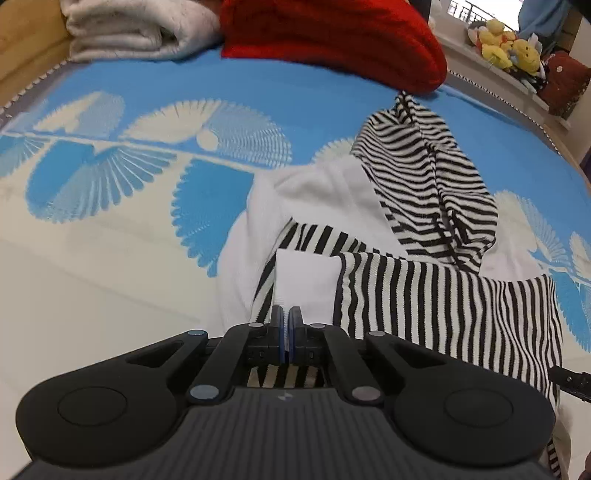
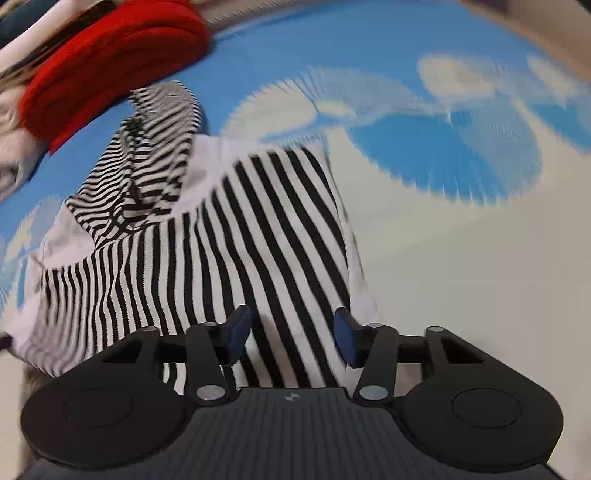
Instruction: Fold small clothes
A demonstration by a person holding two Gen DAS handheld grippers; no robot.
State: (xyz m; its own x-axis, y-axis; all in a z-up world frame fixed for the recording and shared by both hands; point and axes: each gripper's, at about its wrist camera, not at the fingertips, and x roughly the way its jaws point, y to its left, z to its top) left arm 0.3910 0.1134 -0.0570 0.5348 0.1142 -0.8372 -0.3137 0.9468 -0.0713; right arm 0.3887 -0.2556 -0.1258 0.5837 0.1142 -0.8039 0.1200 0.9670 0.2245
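A small black-and-white striped garment [image 1: 424, 295] with white panels lies on the blue and white patterned bed cover [image 1: 147, 177]. Its striped sleeve [image 1: 432, 184] lies crumpled across the white part. My left gripper [image 1: 286, 317] is shut on the garment's near striped edge, beside a white patch. In the right wrist view the same garment [image 2: 207, 251] spreads in front of my right gripper [image 2: 291, 332], which is open just above the striped cloth with nothing between its blue pads [image 2: 236, 332]. That view is motion-blurred.
A folded red knit garment [image 1: 332, 37] and a folded white towel [image 1: 140, 33] lie at the far side of the bed; the red one also shows in the right wrist view [image 2: 110, 62]. Yellow plush toys [image 1: 509, 48] sit on a ledge at the far right.
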